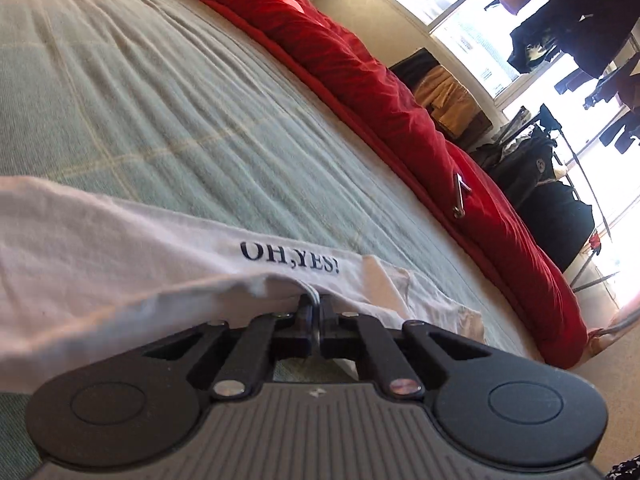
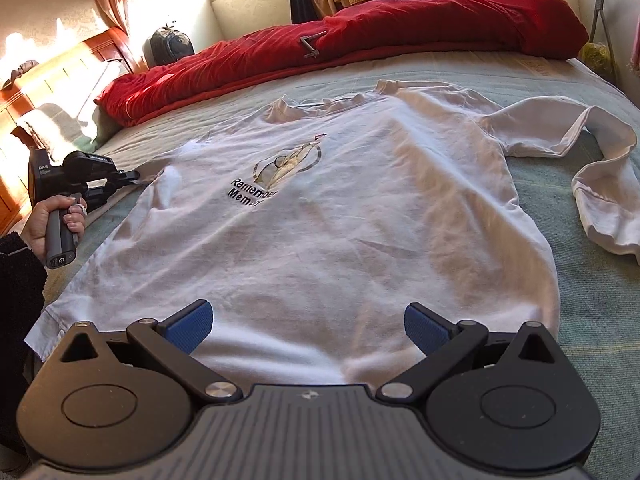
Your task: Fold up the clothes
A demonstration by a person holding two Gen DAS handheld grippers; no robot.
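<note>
My right wrist view showed the white shirt (image 2: 340,216) spread flat on the green bedspread (image 2: 600,320), right gripper (image 2: 308,326) spread wide above its hem. Only my left wrist view showed the left gripper (image 1: 316,304) clamped on a sleeve fold.

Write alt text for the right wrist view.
A white long-sleeved shirt lies spread face up on a green bedspread, the open right claw over its hem. The left claw meets its far side; a red duvet lies behind.

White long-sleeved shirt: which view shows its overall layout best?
The right wrist view: the white shirt lies spread front-up on the bed. The left wrist view shows only a sleeve portion, pinched by the left gripper.
</note>
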